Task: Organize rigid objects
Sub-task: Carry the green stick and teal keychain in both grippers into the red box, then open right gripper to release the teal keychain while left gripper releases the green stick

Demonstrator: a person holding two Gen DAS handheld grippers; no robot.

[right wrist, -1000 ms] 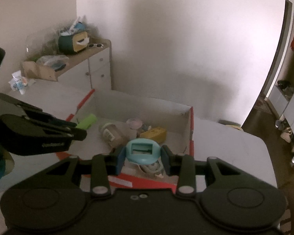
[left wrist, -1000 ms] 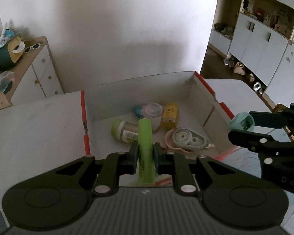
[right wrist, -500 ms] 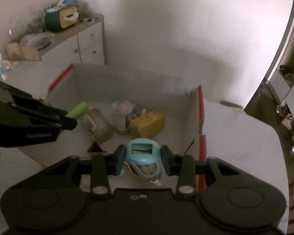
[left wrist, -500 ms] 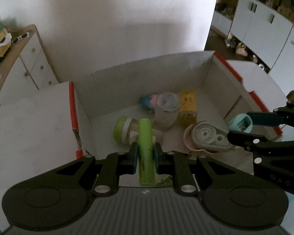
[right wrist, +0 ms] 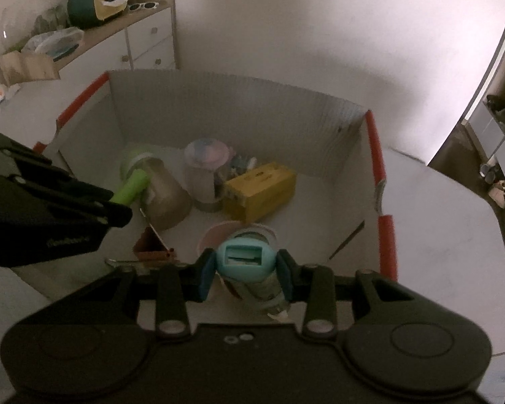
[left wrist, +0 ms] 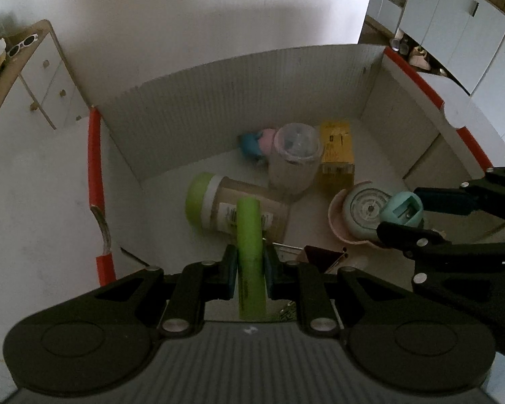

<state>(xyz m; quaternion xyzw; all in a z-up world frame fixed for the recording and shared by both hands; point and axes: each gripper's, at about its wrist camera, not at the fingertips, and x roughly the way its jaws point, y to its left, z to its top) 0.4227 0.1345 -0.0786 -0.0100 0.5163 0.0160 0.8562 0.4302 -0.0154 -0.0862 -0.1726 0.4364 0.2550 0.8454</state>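
Box (left wrist: 219,107) contents: one bottle (left wrist: 232,207), one cup (left wrist: 294,158) (upright), one yellow carton (left wrist: 336,148).

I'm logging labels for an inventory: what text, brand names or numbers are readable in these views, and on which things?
Nothing reads clearly.
Yellow box: dark print, too blurred.
Green-lidded jar: label print too small.
Left gripper: embossed lettering on its side, too dark to read.
Green highlighter and teal sharpener: no legible text.

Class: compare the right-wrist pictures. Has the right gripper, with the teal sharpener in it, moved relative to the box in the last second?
Yes. The right gripper has come down and forward toward the box: its far wall now fills more of the view, and the sharpener sits over the box's contents.
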